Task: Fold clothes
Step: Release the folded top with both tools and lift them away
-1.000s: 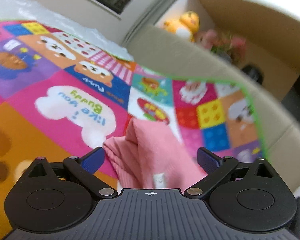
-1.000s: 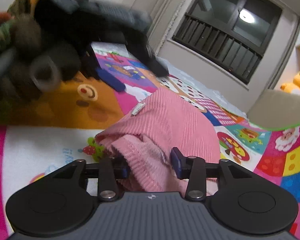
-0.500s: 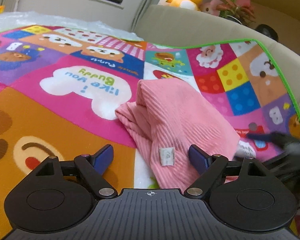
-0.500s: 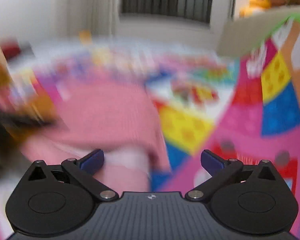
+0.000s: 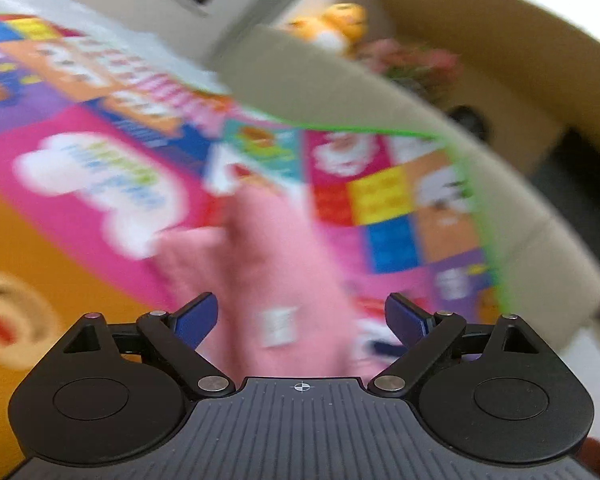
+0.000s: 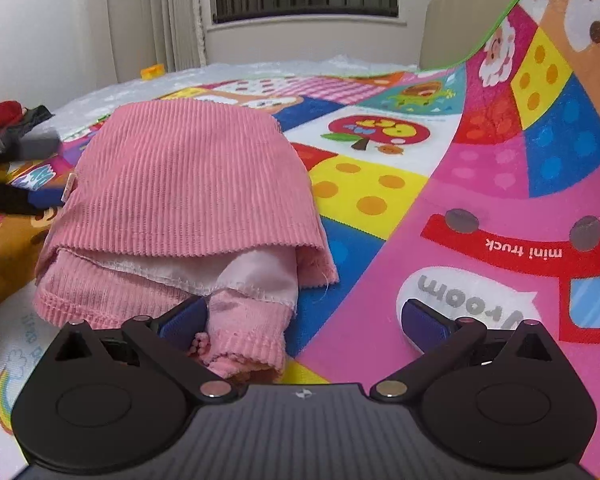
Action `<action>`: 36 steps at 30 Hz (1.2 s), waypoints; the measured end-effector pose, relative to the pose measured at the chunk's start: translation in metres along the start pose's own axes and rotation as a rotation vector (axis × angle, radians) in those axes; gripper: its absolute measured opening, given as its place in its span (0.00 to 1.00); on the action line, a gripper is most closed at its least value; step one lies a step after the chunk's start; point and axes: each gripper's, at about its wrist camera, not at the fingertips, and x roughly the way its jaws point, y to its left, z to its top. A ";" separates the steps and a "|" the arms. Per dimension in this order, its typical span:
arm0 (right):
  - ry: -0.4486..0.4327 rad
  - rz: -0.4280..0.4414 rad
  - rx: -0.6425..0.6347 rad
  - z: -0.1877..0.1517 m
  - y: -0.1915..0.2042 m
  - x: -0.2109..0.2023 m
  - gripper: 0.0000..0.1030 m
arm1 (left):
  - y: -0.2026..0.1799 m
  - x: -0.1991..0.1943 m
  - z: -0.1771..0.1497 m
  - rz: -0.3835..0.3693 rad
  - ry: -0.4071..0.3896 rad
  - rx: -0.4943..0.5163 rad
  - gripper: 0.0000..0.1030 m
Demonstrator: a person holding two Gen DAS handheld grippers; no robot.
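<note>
A folded pink corduroy garment [image 6: 188, 184] lies on a brightly patterned play mat [image 6: 480, 208], its paler lining showing at the near hem. The right gripper [image 6: 300, 320] hovers low at that hem with its blue fingers spread wide and holding nothing, the left finger against the cloth's edge. In the blurred left wrist view, the left gripper [image 5: 300, 316] is likewise spread wide and empty above the garment's end bearing a small white label [image 5: 278, 326].
</note>
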 end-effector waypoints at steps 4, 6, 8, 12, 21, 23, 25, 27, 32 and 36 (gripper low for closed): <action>-0.029 0.000 0.011 -0.004 -0.001 0.001 1.00 | -0.014 0.028 0.010 -0.098 0.048 0.049 0.94; -0.040 -0.004 0.012 -0.006 -0.001 0.001 1.00 | -0.012 0.039 0.018 -0.116 0.039 0.039 0.95; -0.048 -0.014 0.008 -0.006 0.000 0.001 1.00 | -0.008 0.047 0.028 -0.113 0.010 0.023 0.95; -0.053 -0.023 0.004 -0.007 0.002 0.001 1.00 | 0.009 0.027 0.055 0.003 -0.134 -0.014 0.94; -0.057 -0.010 0.021 -0.007 -0.001 0.004 1.00 | 0.028 -0.014 0.063 0.001 -0.090 -0.094 0.95; -0.060 -0.016 0.016 -0.008 0.000 0.004 1.00 | 0.024 0.004 0.051 -0.054 0.002 -0.115 0.96; -0.065 -0.025 0.009 -0.008 0.002 0.003 1.00 | 0.021 0.022 0.040 -0.051 0.056 -0.119 0.96; -0.069 -0.030 0.005 -0.009 0.003 0.002 1.00 | 0.021 0.036 0.031 -0.046 0.092 -0.130 0.96; -0.073 -0.024 0.015 -0.010 0.001 0.002 1.00 | -0.006 0.046 0.012 -0.128 0.153 -0.016 0.97; -0.078 -0.014 0.030 -0.010 -0.001 0.002 1.00 | 0.000 0.049 0.022 -0.132 0.123 -0.048 0.98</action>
